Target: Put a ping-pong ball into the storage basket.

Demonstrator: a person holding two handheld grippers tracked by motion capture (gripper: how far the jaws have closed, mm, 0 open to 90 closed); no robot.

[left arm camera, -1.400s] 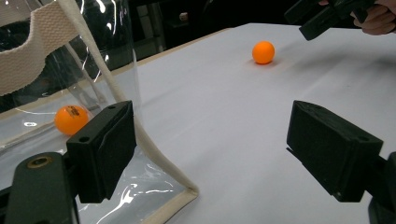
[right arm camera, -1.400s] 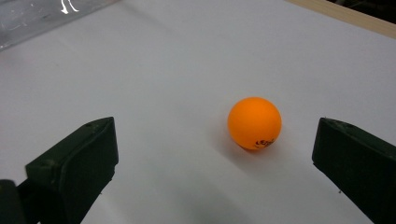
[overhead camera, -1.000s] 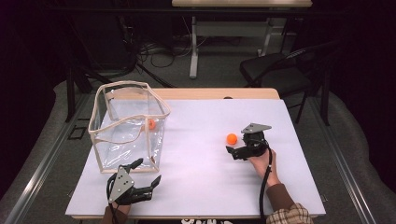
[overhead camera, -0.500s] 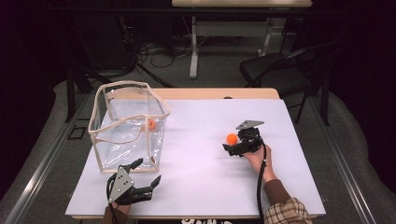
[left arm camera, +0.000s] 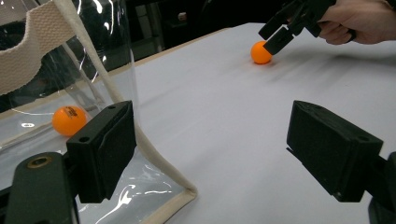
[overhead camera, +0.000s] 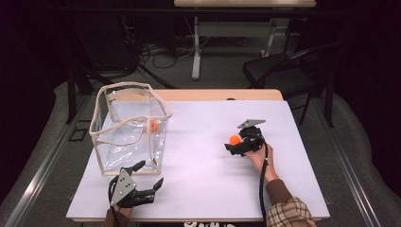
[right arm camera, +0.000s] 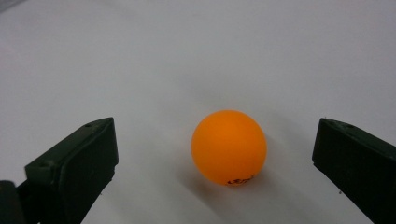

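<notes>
High view: right gripper [overhead camera: 235,144] sits on the white table [overhead camera: 203,165] with its jaws spread, an orange ping-pong ball [overhead camera: 234,139] at their tips on the table's right half; nothing grasped. Left gripper [overhead camera: 150,182] rests near the front edge, jaws released and empty, just in front of the clear plastic bag [overhead camera: 127,127] with cream trim, which already holds a second orange ball [overhead camera: 153,125]. Left gripper view: its jaws stand wide apart, one beside the bag's corner seam; the loose ball [left arm camera: 260,52] lies far across the table, at the right gripper's tips [left arm camera: 280,35]. Right gripper view: ball [right arm camera: 229,147] lies on the table straight ahead, between the two open jaws, a clear gap on each side and slightly nearer the right-hand jaw. Judgement: right hand is far nearer; a round ball has no long axis, so closing needs only a small advance and centring.
</notes>
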